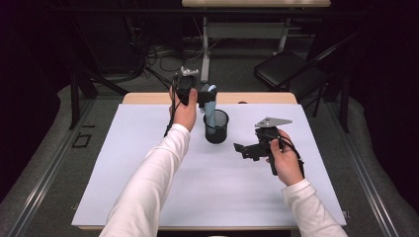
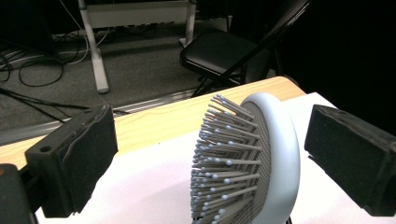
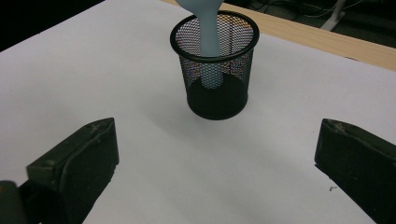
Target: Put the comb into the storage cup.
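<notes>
Black mesh cup (image 1: 216, 127) mid-table on white sheet (image 1: 148, 163); pale blue hairbrush (image 2: 252, 158) stands in it, handle down, head above the rim. Left gripper (image 1: 203, 95) spread wide around the head, pads not touching. Right gripper (image 1: 245, 149) wide, idle nearby. Likely release or pre-grasp; next needs a straight lift. No writing legible
</notes>
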A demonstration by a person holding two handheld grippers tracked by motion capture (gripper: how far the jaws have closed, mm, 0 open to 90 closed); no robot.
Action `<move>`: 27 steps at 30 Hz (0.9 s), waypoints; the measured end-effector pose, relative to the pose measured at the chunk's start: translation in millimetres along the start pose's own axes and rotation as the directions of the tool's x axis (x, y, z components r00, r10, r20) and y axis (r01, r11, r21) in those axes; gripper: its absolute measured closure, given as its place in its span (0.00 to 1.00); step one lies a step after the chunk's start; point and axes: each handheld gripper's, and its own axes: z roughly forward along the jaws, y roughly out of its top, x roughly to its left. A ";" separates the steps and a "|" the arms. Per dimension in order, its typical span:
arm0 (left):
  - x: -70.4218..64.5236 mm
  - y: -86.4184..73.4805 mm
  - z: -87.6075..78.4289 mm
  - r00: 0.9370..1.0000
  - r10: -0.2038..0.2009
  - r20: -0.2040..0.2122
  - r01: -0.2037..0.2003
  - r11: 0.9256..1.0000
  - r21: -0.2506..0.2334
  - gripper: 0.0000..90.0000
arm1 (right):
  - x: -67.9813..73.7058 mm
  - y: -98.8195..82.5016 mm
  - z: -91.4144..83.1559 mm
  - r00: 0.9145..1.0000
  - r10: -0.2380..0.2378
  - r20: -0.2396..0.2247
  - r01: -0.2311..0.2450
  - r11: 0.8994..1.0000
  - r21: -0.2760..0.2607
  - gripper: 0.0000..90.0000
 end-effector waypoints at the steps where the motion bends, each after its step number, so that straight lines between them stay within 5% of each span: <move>1: 0.4 0.6 -0.6 1.000 0.002 -0.002 -0.002 1.000 0.000 0.03 | 0.0 0.0 0.0 1.000 0.000 0.001 0.000 1.000 0.000 0.00; 7: 0.9 3.4 -3.9 1.000 0.010 -0.002 -0.010 1.000 0.017 0.17 | -0.1 0.1 0.0 1.000 -0.001 0.001 0.001 1.000 0.000 0.00; 27: 1.0 19.7 -19.3 0.999 0.042 -0.017 -0.042 0.999 0.018 0.08 | -0.4 0.0 -0.1 1.000 0.001 0.002 -0.001 1.000 -0.001 0.00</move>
